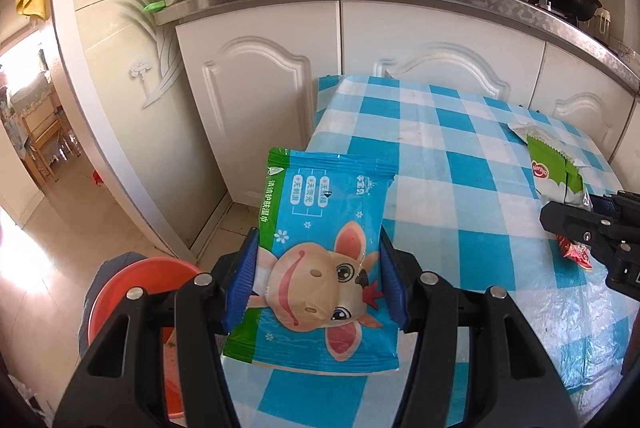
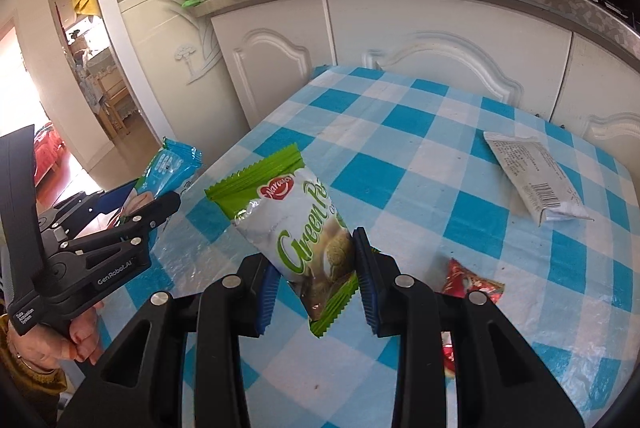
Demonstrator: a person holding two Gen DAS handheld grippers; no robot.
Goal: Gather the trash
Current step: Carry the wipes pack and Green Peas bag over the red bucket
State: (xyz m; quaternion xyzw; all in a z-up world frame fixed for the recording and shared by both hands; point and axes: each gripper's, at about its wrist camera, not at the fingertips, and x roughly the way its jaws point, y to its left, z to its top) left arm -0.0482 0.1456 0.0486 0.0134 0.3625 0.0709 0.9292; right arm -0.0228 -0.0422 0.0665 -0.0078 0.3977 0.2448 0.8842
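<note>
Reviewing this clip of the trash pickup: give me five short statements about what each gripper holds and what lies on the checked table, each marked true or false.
1. The left gripper is shut on the blue wet-wipe packet. True.
2. The right gripper is open and holds nothing. False: it is shut on the green snack wrapper.
3. A white packet with a barcode lies flat on the checked tablecloth. True.
4. The red wrapper is held by the right gripper. False: it lies on the cloth beside that gripper.
5. An orange-red bin sits on the table. False: it stands off the table's edge, lower down, by the left gripper.
</note>
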